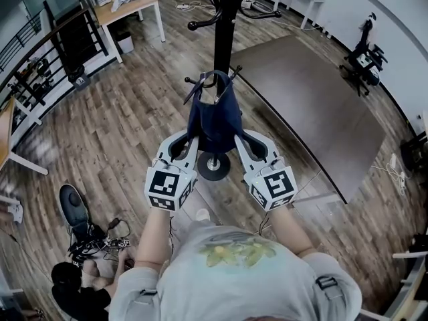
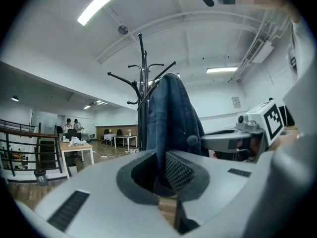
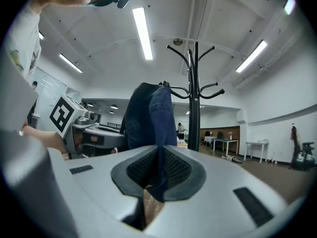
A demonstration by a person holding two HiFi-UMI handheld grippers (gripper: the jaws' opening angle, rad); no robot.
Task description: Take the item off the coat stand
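head view: a dark denim jacket (image 1: 214, 122) hangs from a low hook of the coat stand (image 1: 226, 25), the left gripper (image 1: 188, 142) and right gripper (image 1: 241, 142) at its two lower sides. left gripper view: jaws closed on the jacket's fabric. right gripper view: jaws pinch a fold of the same jacket, stand beyond.

Jacket (image 1: 215, 116) hangs on the coat stand (image 1: 226, 19), dead ahead of both tools. Left gripper (image 1: 189, 141) has its left edge between the jaws, right gripper (image 1: 239, 141) alongside has the right edge. Stand base (image 1: 214, 166) sits on the floor below, between them.
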